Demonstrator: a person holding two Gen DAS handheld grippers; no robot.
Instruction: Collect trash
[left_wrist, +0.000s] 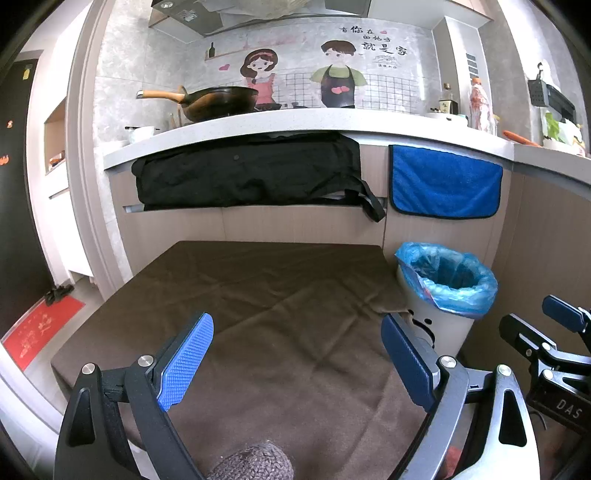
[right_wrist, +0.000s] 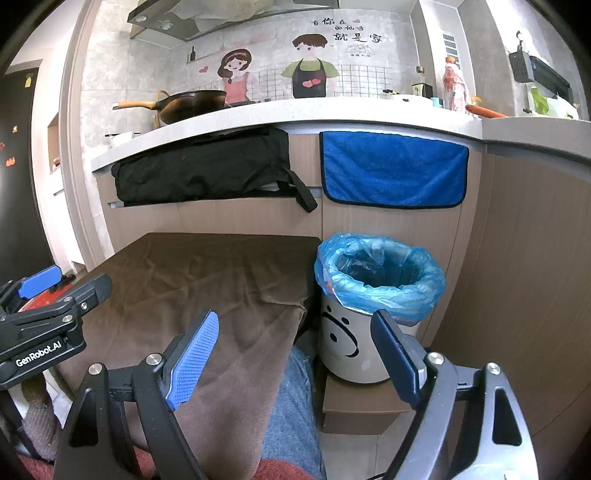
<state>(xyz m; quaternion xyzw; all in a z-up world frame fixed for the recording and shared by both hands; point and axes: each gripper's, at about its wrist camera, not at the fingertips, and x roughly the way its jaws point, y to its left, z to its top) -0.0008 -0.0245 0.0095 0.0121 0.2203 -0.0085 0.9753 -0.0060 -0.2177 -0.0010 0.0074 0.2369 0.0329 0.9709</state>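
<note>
Brown cloth covers the tabletop (left_wrist: 258, 295). Both tools, left tool (left_wrist: 297, 354) and right tool (right_wrist: 295, 350), are spread wide, holding nothing. White smiley trash bin (right_wrist: 347, 343) with blue liner (right_wrist: 380, 280) sits just off the tabletop's far right corner.

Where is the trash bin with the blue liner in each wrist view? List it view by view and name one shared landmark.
Left wrist: trash bin sits right of centre, beside the brown-covered table.
Right wrist: trash bin sits near centre, on a low box.
Shared landmark: blue towel hanging above the bin.
</note>
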